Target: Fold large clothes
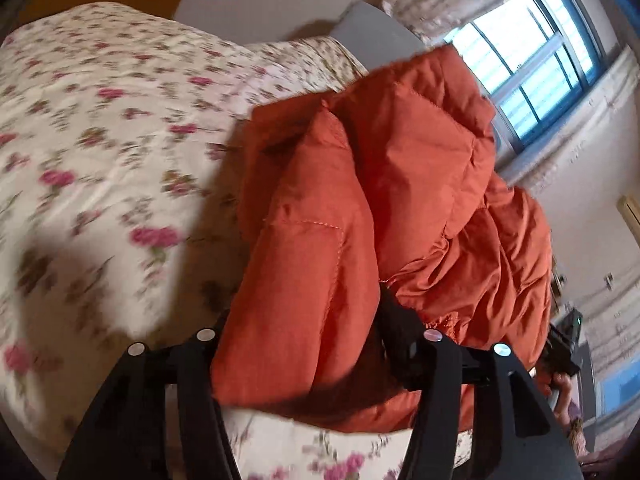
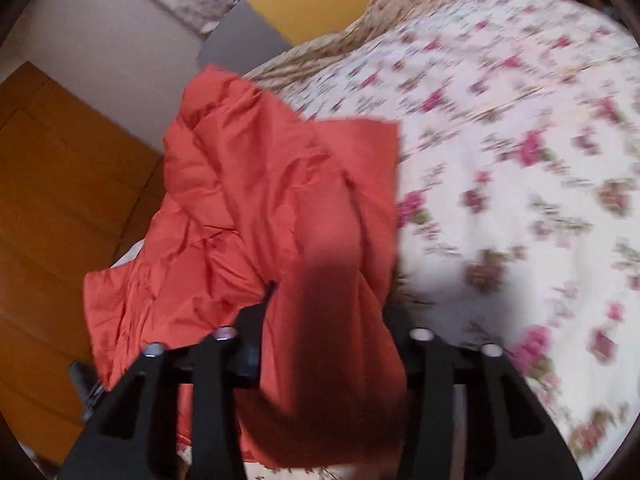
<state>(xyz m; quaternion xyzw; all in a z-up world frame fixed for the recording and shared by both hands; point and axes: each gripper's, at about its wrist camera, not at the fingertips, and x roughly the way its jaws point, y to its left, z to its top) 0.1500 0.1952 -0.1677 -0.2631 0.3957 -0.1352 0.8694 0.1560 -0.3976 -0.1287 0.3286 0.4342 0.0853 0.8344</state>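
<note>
An orange padded jacket (image 1: 420, 140) lies bunched on a bed with a floral cover (image 1: 100, 140). In the left wrist view a thick fold of it runs between the fingers of my left gripper (image 1: 304, 312), which is shut on it. The fabric hides the left finger; the right finger (image 1: 394, 320) shows black against the cloth. In the right wrist view my right gripper (image 2: 328, 304) is likewise shut on a thick fold of the jacket (image 2: 240, 184), which spills over its fingers and hides the tips. Both views are motion-blurred.
The floral cover (image 2: 500, 160) spreads wide beside the jacket. A grey headboard (image 1: 372, 28), a curtained window (image 1: 540, 60) and a wooden door (image 2: 60, 200) ring the bed. A hand (image 1: 560, 384) with the other tool shows at the left view's right edge.
</note>
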